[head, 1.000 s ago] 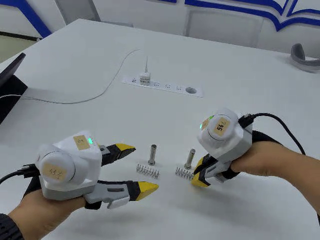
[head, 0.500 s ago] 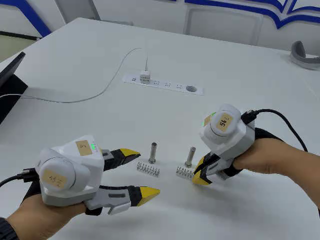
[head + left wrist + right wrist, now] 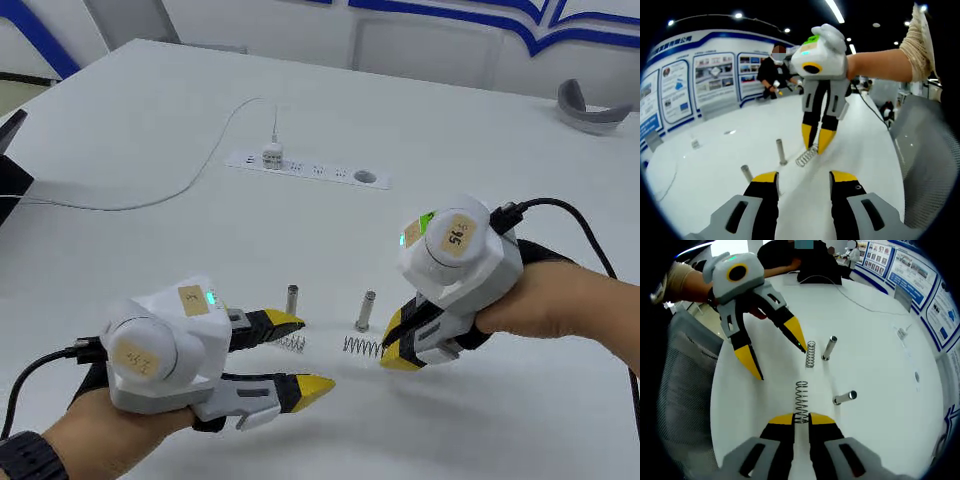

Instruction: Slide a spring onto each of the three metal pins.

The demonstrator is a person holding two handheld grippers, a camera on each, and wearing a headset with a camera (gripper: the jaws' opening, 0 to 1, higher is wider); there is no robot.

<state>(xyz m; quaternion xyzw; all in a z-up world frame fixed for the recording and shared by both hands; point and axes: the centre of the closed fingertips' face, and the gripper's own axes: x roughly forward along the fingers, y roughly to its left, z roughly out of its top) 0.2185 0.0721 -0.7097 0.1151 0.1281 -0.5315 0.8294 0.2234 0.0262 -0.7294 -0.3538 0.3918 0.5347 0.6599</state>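
Two short metal pins [image 3: 292, 298] [image 3: 366, 310] stand upright on the white table [image 3: 200, 240]. A spring [image 3: 362, 347] lies in front of the right pin, and my right gripper [image 3: 393, 347] is shut on its near end [image 3: 801, 400]. A second spring [image 3: 295, 343] lies by the left pin, partly behind the upper finger of my left gripper [image 3: 300, 353]. That gripper is open with nothing between its fingers, its tips beside this spring [image 3: 810, 354]. In the left gripper view the right gripper [image 3: 815, 141] hangs over the held spring [image 3: 807, 155], near the pins [image 3: 781, 151] [image 3: 746, 173].
A white power strip [image 3: 300, 168] with a plug [image 3: 270, 153] and a cable lies farther back. A grey curved object [image 3: 590, 110] sits at the far right and a dark screen edge [image 3: 10, 170] at the left. People stand at the table's far side [image 3: 774, 70].
My left gripper has moved right, toward the left pin and the loose spring, still open. The right gripper stays shut on its spring's end.
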